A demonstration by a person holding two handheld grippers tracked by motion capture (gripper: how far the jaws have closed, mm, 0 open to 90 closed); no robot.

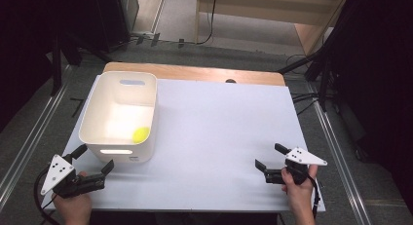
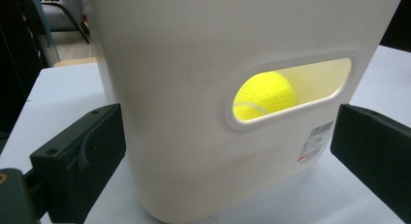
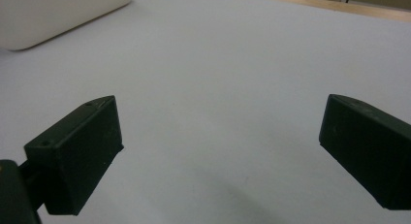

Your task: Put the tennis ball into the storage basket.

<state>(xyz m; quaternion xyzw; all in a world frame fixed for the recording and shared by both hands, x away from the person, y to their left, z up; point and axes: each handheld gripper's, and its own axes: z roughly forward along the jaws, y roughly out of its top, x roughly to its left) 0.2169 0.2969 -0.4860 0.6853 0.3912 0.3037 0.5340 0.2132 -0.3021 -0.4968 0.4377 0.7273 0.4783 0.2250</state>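
One white tabletop (image 1: 219, 137) is seen in the high view, laid over a wooden table whose far edge (image 1: 195, 73) is left bare. On its left part stands one white plastic bin (image 1: 100, 119), open at the top, with a slot handle cut into the near wall and another into the far wall. Two hand-held grippers are counted. The left gripper (image 1: 93, 159) is held at the bin's near wall with its jaws spread wide; nothing is clamped, and in the left gripper view (image 2: 228, 136) the wall is seen between the two black jaws, though contact cannot be judged. The right gripper (image 1: 269, 157) is held low over bare tabletop at the right, well apart from the bin, its jaws likewise spread wide with nothing between them; in the right gripper view (image 3: 218, 136) a rounded corner of the bin (image 3: 58, 15) is seen far off. One yellow tennis ball (image 1: 141, 134) lies on the bin's floor near the near right corner. Through the near slot (image 2: 291, 93) the ball (image 2: 264, 95) and its seam are made out in the left gripper view, along with one barcode label (image 2: 317, 141) on the outer wall.
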